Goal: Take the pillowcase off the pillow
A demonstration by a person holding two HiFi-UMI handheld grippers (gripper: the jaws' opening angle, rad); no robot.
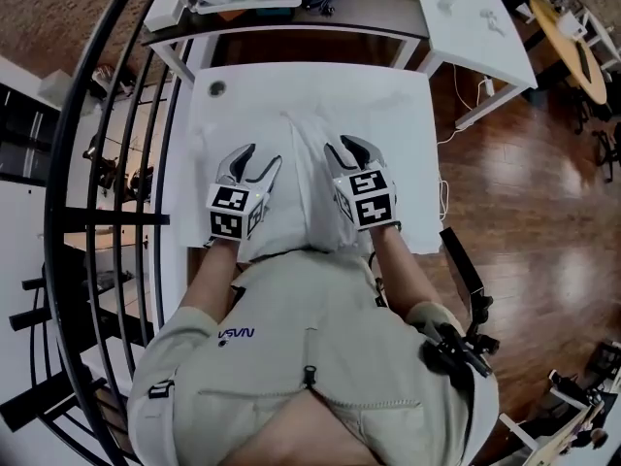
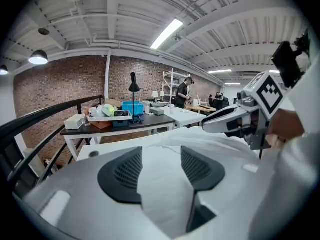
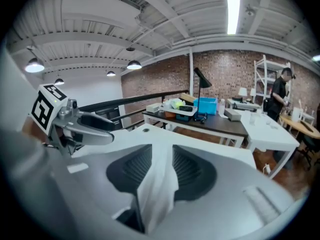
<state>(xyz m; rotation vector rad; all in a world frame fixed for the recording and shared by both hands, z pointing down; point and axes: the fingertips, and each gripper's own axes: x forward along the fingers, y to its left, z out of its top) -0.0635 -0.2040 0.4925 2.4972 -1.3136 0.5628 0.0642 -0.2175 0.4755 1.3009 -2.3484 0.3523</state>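
A white pillow in its white pillowcase (image 1: 310, 115) lies on a white table (image 1: 206, 124) in front of me. Both grippers sit side by side on its near end. My left gripper (image 1: 260, 155) has its jaws spread, and a broad fold of the pillowcase (image 2: 161, 184) lies between the pads (image 2: 122, 171) without being squeezed. My right gripper (image 1: 349, 144) also stands open, with a loose, puffy ridge of the cloth (image 3: 159, 184) standing between its pads (image 3: 190, 171). Each gripper shows in the other's view: the right gripper (image 2: 235, 119) and the left gripper (image 3: 85, 124).
A dark desk (image 1: 281, 13) loaded with a tray, boxes and a lamp stands just beyond the table. Another white table (image 1: 475, 17) is at the back right. A black railing (image 1: 107, 163) runs along the left. Wooden floor (image 1: 524, 192) lies to the right. A person (image 3: 280, 91) stands far off.
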